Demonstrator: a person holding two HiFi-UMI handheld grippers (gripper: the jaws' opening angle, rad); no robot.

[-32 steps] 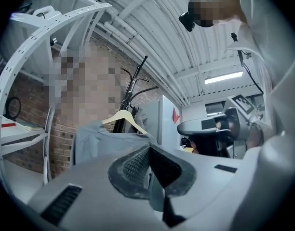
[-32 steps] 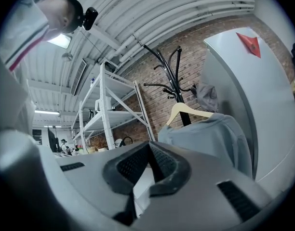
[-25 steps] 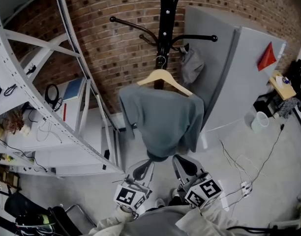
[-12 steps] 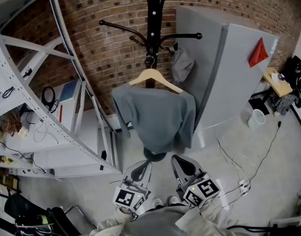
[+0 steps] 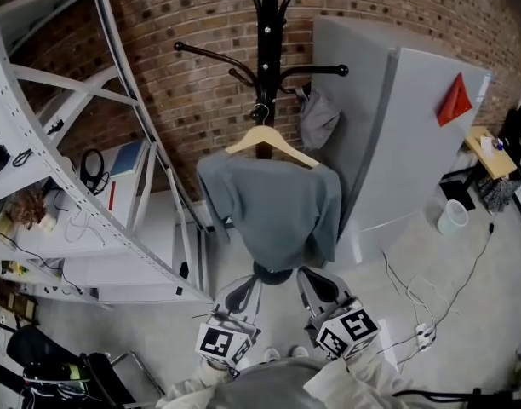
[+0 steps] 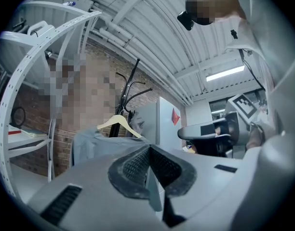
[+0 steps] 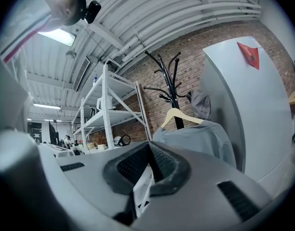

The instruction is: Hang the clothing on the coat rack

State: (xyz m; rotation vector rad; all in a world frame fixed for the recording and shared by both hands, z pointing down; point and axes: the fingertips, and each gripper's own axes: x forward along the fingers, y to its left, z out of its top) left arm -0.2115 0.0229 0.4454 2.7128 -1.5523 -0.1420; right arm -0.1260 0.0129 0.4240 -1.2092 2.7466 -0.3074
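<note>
A grey garment [image 5: 273, 211] hangs on a pale wooden hanger [image 5: 271, 141], hooked onto the black coat rack [image 5: 267, 32] in front of the brick wall. A second grey cloth [image 5: 317, 116] hangs from a right-hand peg. Both grippers sit low in the head view, below the garment and apart from it: left gripper [image 5: 243, 291] and right gripper [image 5: 318, 286], each with jaws together and nothing between them. The garment [image 6: 97, 146] and hanger [image 6: 119, 125] show ahead in the left gripper view, and the garment [image 7: 198, 137] and hanger [image 7: 180, 116] in the right gripper view.
A white metal shelving unit [image 5: 82, 169] with cables and small items stands at the left. A grey cabinet [image 5: 405, 135] with a red triangle stands right of the rack. A white bucket [image 5: 453, 215], cables and a power strip [image 5: 424, 335] lie on the floor at right.
The head view has shifted slightly; the rack and garment sit a little differently in frame. Both grippers stay low and shut, away from the hanging garment.
</note>
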